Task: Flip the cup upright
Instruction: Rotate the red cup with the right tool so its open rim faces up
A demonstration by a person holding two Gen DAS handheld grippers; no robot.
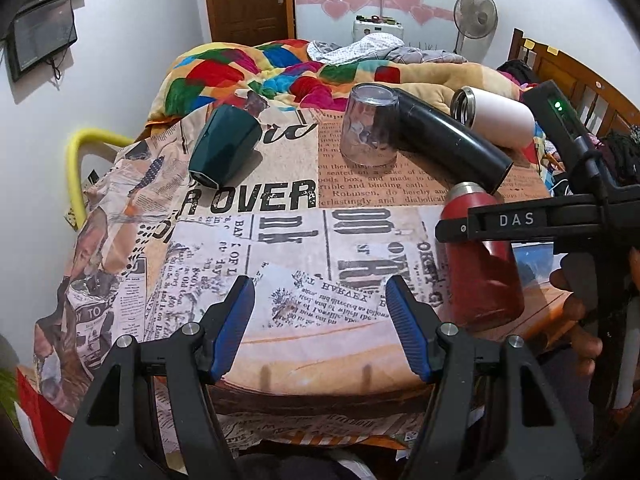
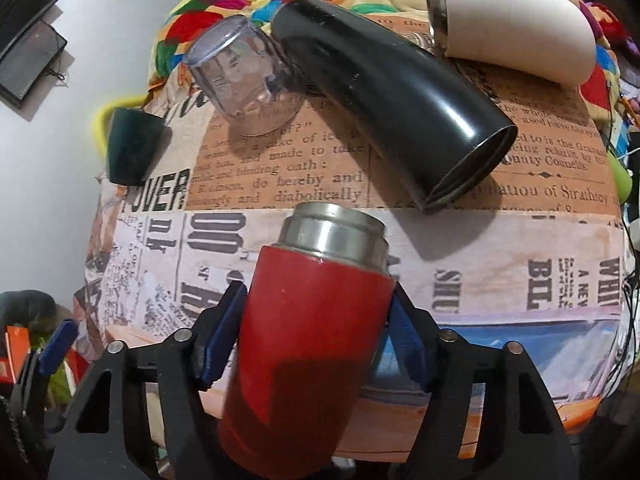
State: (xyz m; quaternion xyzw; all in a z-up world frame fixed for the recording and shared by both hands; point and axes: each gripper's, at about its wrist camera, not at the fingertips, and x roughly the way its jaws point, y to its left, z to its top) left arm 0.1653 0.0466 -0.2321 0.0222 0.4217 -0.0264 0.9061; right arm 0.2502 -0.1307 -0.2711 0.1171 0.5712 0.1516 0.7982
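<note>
A red cup with a steel neck (image 2: 308, 332) stands nearly upright at the table's near right, steel mouth up, tilted slightly. My right gripper (image 2: 316, 320) is shut on the red cup, blue pads on both sides of its body. In the left wrist view the red cup (image 1: 484, 276) shows with the right gripper's black body across it. My left gripper (image 1: 320, 316) is open and empty above the table's near edge, left of the red cup.
A black flask (image 2: 392, 96) and a white flask (image 2: 508, 28) lie on their sides at the back. A clear cup (image 2: 244, 84) stands mouth down. A dark green cup (image 1: 224, 144) lies at the far left. The newspaper-print tablecloth (image 1: 280, 240) covers the table; a bed lies beyond.
</note>
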